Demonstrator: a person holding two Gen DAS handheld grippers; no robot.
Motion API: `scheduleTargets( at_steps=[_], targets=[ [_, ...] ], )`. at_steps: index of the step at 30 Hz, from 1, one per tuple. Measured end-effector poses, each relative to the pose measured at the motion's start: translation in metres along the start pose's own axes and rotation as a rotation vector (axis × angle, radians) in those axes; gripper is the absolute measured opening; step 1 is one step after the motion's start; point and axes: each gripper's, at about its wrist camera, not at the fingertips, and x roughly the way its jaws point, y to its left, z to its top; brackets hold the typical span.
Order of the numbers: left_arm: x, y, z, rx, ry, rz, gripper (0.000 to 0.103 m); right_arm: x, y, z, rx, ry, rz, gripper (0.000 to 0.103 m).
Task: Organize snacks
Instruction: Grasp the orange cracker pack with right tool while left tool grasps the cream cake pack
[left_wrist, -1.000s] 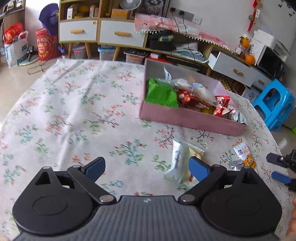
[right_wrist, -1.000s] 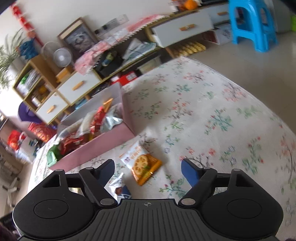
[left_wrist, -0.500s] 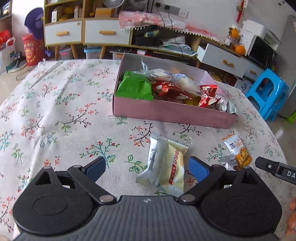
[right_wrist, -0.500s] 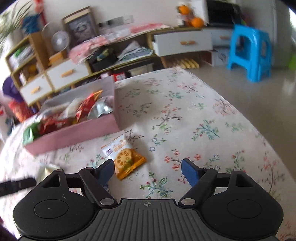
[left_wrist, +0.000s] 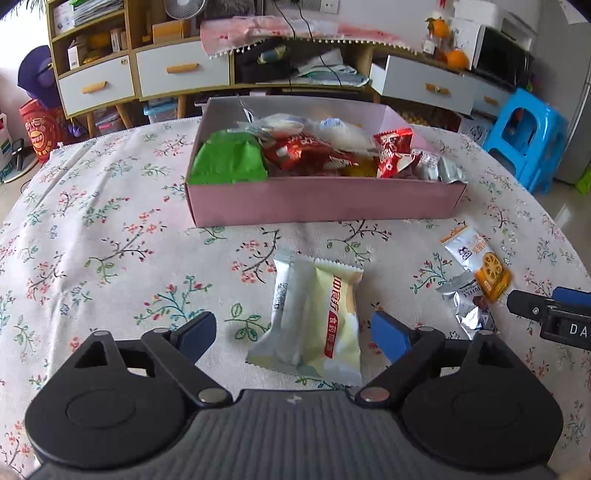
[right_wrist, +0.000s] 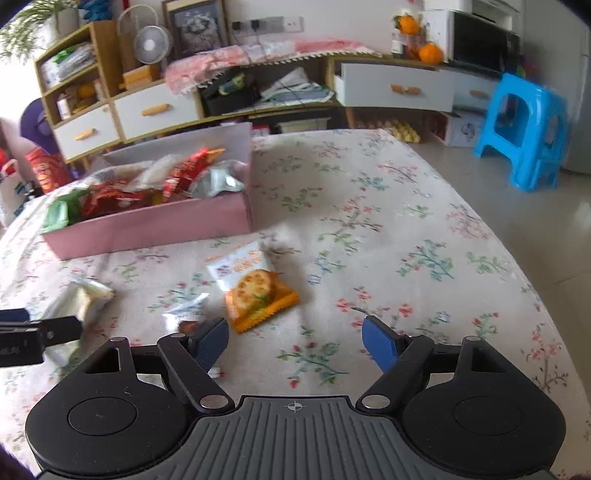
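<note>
Cream packet (left_wrist: 317, 317) lies flat before the pink box (left_wrist: 325, 201); left gripper (left_wrist: 294, 334) spread wide around it, right gripper (right_wrist: 294, 341) likewise spread, both empty.

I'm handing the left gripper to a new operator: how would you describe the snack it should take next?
Find the pink box on the floral tablecloth. Just in front of it, between the open left gripper's fingers, lies a cream-yellow packet with red lettering. Unlike the orange cracker packet and silver wrapper to its right, it is pale and bigger.
</note>
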Motion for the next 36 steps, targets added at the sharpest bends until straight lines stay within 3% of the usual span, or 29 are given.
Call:
scheduleTargets(
  at_steps=[3,9,21,24,25,27,28,36],
  targets=[
    [0.005,0.003,0.000,0.009,0.010,0.029,0.075,0.005,-0.005,-0.001,-0.002,0.008,-0.025,0.081],
    [0.001,0.007,-0.001,0.032,-0.007,0.038,0.063,0.016,0.002,0.001,-0.044,0.009,0.031,0.081],
    [-0.003,0.005,0.001,0.093,-0.029,0.045,0.060,0.036,0.033,0.020,-0.180,-0.021,0.120,0.081],
    [-0.004,0.009,0.001,0.070,-0.029,0.028,0.060,0.044,0.040,0.020,-0.200,-0.029,0.121,0.076],
    [-0.005,0.011,0.000,0.062,-0.030,0.025,0.060,0.044,0.040,0.022,-0.189,-0.026,0.140,0.068],
    [-0.007,0.014,0.000,0.045,-0.037,0.019,0.059,0.041,0.040,0.024,-0.181,-0.028,0.143,0.042],
    [-0.007,0.016,-0.001,0.037,-0.038,0.017,0.059,0.040,0.039,0.025,-0.179,-0.023,0.145,0.038],
    [-0.014,0.017,0.000,0.005,-0.053,-0.001,0.059,0.030,0.030,0.023,-0.096,-0.027,0.183,0.037]
  ],
)
